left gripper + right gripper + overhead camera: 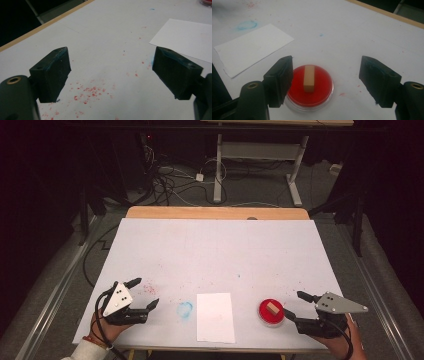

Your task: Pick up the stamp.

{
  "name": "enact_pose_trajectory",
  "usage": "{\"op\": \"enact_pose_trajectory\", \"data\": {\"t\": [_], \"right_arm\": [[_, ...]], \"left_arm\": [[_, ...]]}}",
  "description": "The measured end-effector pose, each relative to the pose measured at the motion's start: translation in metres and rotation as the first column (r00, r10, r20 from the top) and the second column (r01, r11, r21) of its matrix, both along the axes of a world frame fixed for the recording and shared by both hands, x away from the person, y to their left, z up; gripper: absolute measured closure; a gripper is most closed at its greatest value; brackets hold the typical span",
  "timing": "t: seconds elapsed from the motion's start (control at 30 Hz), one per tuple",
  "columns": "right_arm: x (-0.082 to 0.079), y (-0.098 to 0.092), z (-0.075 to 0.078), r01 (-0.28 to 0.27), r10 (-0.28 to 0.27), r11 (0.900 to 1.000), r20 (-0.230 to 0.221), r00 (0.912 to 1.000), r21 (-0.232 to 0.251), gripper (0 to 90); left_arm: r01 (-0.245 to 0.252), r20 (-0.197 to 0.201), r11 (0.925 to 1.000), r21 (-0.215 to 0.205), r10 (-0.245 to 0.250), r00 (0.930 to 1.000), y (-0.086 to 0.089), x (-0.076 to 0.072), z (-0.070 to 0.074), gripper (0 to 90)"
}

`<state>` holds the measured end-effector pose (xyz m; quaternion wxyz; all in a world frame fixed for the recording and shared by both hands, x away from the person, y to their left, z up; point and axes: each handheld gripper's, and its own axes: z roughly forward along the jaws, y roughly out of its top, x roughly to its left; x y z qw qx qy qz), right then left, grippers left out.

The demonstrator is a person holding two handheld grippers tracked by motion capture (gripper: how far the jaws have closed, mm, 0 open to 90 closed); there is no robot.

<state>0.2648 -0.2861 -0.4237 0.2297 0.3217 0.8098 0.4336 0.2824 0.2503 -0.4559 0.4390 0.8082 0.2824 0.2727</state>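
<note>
Tongs, two pairs. High view: left gripper [144, 294] and right gripper [295, 306], jaws wide apart, both empty, at the near edge of the white-covered table [215, 250]. Between them: white paper sheet [215, 317]; round red ink dish [271, 313] carrying a small tan wooden block [272, 308].

Left gripper view: red speckles under the spread jaws.

Right gripper view: block stands just ahead, between the jaws. Risk: an off-centre close could tip it or shove the dish.

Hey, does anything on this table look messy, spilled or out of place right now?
Yes. Red specks are scattered across the white table cover under the open left gripper, and a smudged blue ring sits left of the paper sheet. Both look like ink stains.
</note>
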Motion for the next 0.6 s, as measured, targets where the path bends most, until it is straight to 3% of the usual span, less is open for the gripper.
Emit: {"op": "enact_pose_trajectory", "data": {"t": [0.1,0.17,0.27,0.37,0.6], "right_arm": [[0.003,0.005,0.0,-0.005,0.004,0.999,-0.027,0.9996,-0.031,30.6],[0.005,0.01,0.0,-0.003,0.0,0.999,-0.05,0.9988,-0.052,32.2],[0.008,0.016,0.0,0.001,-0.011,0.993,-0.075,0.9971,-0.121,34.9],[0.012,0.021,0.001,-0.003,-0.012,0.993,-0.127,0.9919,-0.115,39.3],[0.022,0.037,-0.001,-0.028,-0.005,0.987,-0.202,0.9793,-0.161,47.9]], "left_arm": [[0.002,-0.001,0.9999,0.013,-0.002,1.0,-0.001,0.002,-0.001,14.2],[0.0,-0.023,0.9998,0.018,0.0,0.9997,-0.003,0.002,-0.003,14.2],[0.007,-0.028,0.9995,0.029,-0.007,0.9996,-0.004,0.002,-0.003,14.2],[0.007,-0.03,0.9996,0.027,-0.006,0.9995,-0.005,0.003,-0.004,14.2],[0.005,-0.043,0.9995,0.032,-0.004,0.9991,-0.005,0.004,-0.005,14.2]]}}
